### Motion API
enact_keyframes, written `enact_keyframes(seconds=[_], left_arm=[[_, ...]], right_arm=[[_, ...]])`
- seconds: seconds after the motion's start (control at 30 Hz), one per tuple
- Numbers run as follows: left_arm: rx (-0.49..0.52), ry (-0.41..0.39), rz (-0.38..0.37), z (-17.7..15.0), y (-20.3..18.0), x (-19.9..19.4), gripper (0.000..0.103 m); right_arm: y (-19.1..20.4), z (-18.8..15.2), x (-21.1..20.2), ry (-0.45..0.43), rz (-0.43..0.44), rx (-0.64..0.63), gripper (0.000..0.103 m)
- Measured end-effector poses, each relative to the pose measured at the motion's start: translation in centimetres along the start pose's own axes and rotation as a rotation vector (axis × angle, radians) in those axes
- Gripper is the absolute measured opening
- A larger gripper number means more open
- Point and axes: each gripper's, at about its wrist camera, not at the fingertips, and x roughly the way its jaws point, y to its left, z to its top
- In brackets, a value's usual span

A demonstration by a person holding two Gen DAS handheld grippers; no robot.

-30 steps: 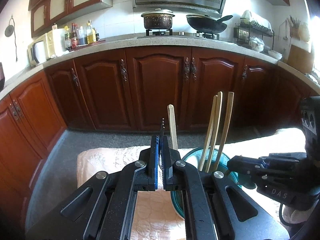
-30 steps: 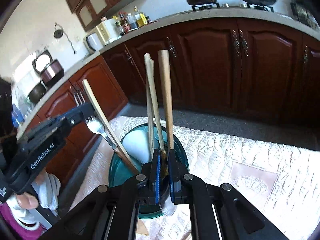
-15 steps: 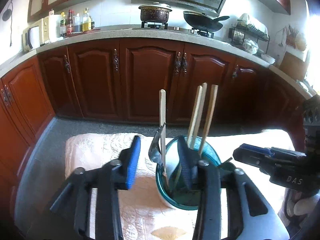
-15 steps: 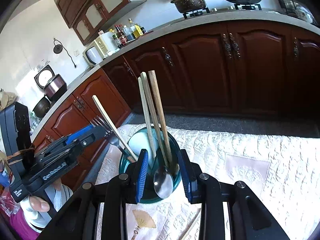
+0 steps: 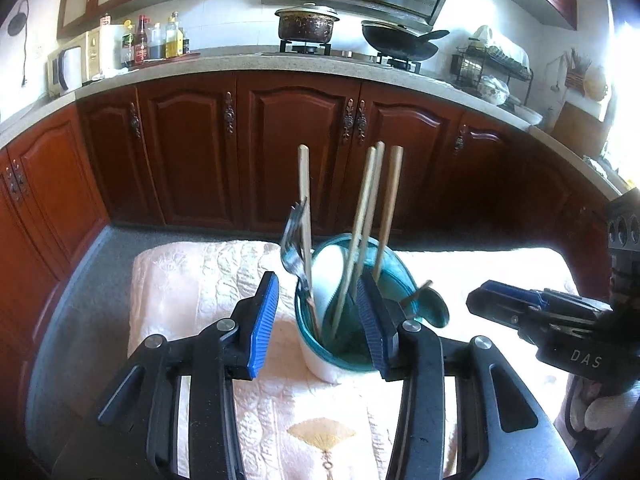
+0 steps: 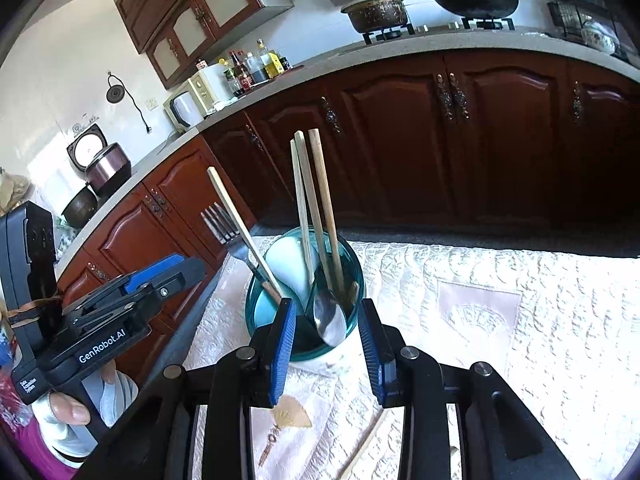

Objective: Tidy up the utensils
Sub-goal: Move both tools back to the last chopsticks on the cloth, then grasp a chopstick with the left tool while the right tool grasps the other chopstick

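Utensils stand in the teal cup [image 5: 344, 344]: fork [image 5: 292, 246], spoon [image 6: 329, 316], chopsticks [image 5: 362, 232]. Left tongs [image 5: 318, 320] and right tongs [image 6: 328, 344] both gape wide, holding nothing.

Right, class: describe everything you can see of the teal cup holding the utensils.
The teal cup is a translucent blue-green glass-like holder with a whitish base, standing upright on the cream quilted cloth. Inside lean three wooden chopsticks, a fourth wooden stick, a metal fork and a metal spoon. No jaws touch it.
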Motion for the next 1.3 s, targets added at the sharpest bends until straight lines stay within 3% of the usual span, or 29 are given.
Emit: enact_keyframes(seconds=[0.23,0.33,0.77,1.23,1.3], left_arm=[[0.031,0.014,-0.027,-1.8,-1.9,-1.1,0.041],[0.034,0.019,-0.055,-2.6,-2.9,-1.5,0.056],[0.061,0.094,-0.117,-5.8,-5.6,-1.2,0.056],[0.074,0.306,-0.126,-11.8,-6.9,4.8,0.056],[0.082,0.331,-0.126,-12.6,-7.2,5.6,0.056]], right_arm=[[-0.3,-1.6,-2.1,-0.006,-0.031,0.002,0.033],[-0.6,-2.5,-2.9,-0.002,-0.041,0.008,0.033],[-2.4,-6.8,-4.5,0.068,-0.101,0.039,0.035],[-9.0,-13.2,2.7,0.280,-0.158,0.227,0.035],[-9.2,-13.4,3.7,0.297,-0.172,0.217,0.029]])
